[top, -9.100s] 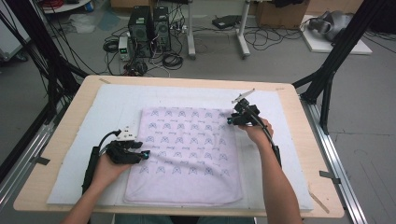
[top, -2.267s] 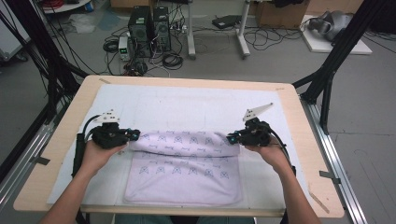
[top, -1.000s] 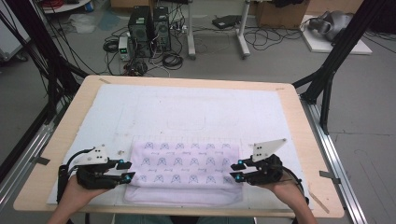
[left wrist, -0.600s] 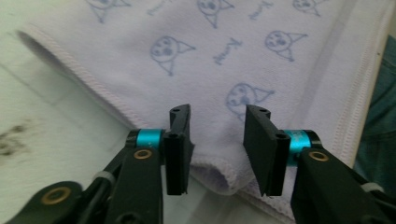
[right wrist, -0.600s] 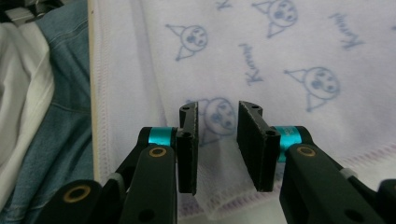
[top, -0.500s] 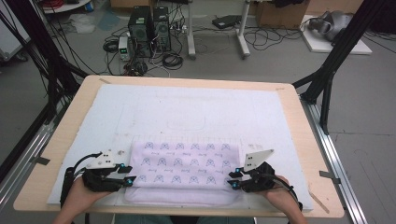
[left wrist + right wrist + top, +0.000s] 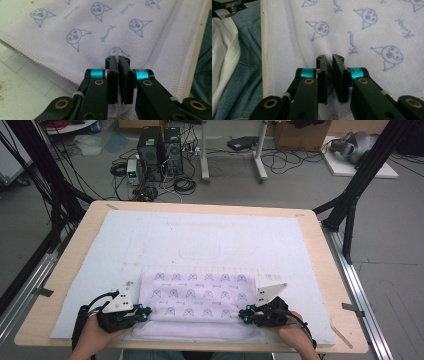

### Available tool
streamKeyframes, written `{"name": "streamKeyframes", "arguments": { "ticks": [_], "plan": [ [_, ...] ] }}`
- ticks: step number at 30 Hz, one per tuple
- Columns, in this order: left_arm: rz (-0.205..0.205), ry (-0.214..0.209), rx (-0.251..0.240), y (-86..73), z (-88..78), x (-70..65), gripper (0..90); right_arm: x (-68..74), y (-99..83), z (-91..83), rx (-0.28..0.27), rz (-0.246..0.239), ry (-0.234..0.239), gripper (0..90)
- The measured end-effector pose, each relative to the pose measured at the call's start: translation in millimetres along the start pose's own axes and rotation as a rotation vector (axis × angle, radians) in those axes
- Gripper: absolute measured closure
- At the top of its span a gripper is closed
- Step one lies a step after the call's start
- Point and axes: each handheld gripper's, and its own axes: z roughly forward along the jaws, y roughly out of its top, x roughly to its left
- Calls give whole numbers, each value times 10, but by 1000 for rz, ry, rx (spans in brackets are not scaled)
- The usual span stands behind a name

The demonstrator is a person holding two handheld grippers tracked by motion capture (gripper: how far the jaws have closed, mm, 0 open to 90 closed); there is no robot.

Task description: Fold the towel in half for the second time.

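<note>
A lilac towel (image 7: 197,292) printed with small cartoon faces lies folded in half near the front of the white mat (image 7: 200,235). My left gripper (image 7: 145,312) is at its near left corner and my right gripper (image 7: 242,316) at its near right corner, both low on the cloth. In the left gripper view the jaws (image 7: 117,60) have just been closing and stand shut, with towel (image 7: 87,30) fabric pinched between them. The right gripper (image 7: 329,58) has likewise just closed, its pads pressing a pucker of towel (image 7: 362,32).
The wooden table (image 7: 70,265) carries the mat; its near edge (image 7: 263,50) runs right beside the towel's hem, with the person's jeans (image 7: 239,75) below it. Computer towers (image 7: 160,145), cables and black frame legs (image 7: 360,180) stand beyond the table.
The towel, spread flat at first, has been folded in half toward the near edge. Both hands came down to its near corners; the right hand has sunk a little since a second ago.
</note>
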Motion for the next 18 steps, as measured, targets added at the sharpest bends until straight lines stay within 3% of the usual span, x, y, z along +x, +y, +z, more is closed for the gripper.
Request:
{"name": "streamKeyframes", "arguments": {
  "ticks": [2, 5, 9, 11, 13, 14, 15, 17, 18],
  "plan": [
    [-6, -5, -20, 29, -57, 6, 869, -6, 28, -51, -11, -3, 1, 851],
    [-8, -3, -42, 87, -169, -11, 872, -1, 69, -200, -72, 3, 18, 854],
    [4, -12, -61, 147, -337, -76, 872, 109, 137, -382, -104, -25, 37, 856],
    [8, -36, -65, 143, -427, -153, 872, 205, 159, -454, -106, -52, 48, 856],
    [2, -90, -38, 102, -446, -226, 868, 283, 149, -484, -97, -71, 80, 849],
    [11, -98, -21, 71, -436, -251, 847, 303, 128, -467, -80, -73, 119, 820],
    [8, -86, -10, 41, -418, -260, 773, 319, 109, -435, -65, -76, 125, 751],
    [-34, -68, -16, 0, -387, -201, 574, 272, 80, -388, -61, -58, 117, 693],
    [-50, -61, -26, -4, -373, -154, 548, 229, 77, -380, -83, -33, 103, 665]
  ]
}}
